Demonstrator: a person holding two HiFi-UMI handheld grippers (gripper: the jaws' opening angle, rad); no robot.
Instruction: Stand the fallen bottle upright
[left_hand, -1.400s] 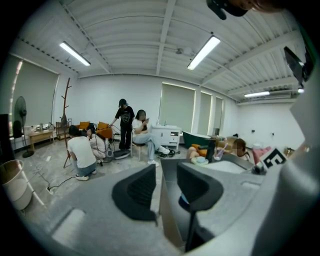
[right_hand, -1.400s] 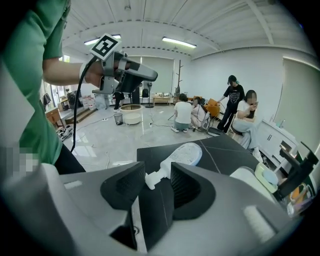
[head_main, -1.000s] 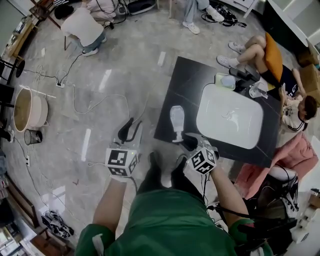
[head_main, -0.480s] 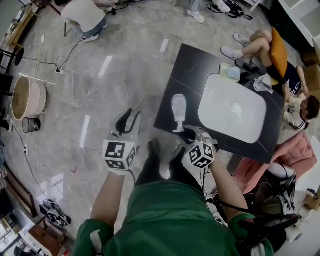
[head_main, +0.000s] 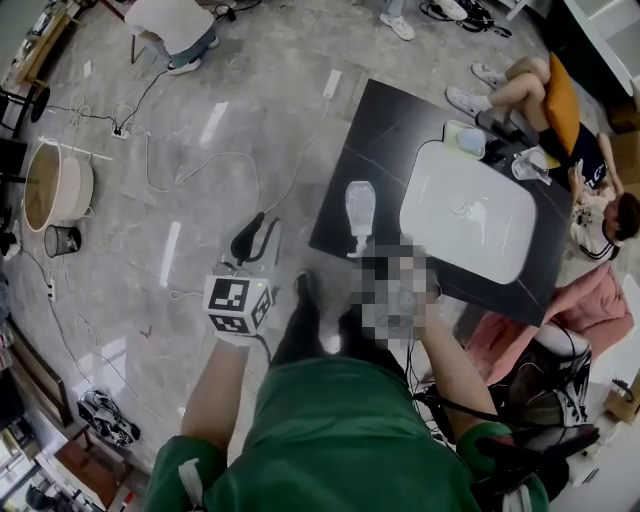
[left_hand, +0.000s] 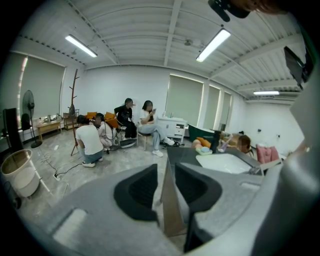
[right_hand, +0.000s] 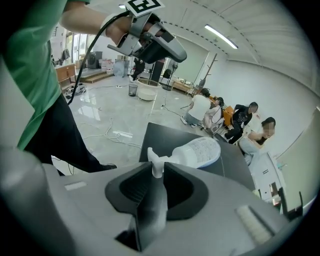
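Black table (head_main: 385, 120): pump bottle (head_main: 359, 208) is lying sideways near your edge | your right gripper (right_hand: 158, 171): jaws have just been closing, now pinching its pump head (right_hand: 155, 161) for tipping upright | your left gripper (left_hand: 167, 172): jaws have just been narrowing, gripping nothing, idling aside.

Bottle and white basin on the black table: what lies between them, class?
Nothing: the head view shows only bare black table between bottle and white basin.

The right gripper (right_hand: 158, 171) dipped lower at the six o'clock end of the fallen bottle (head_main: 359, 208). Its jaws swung in from wide apart and clamped the white pump head (right_hand: 155, 163). The left gripper (left_hand: 165, 175) narrowed its jaws slightly, empty.
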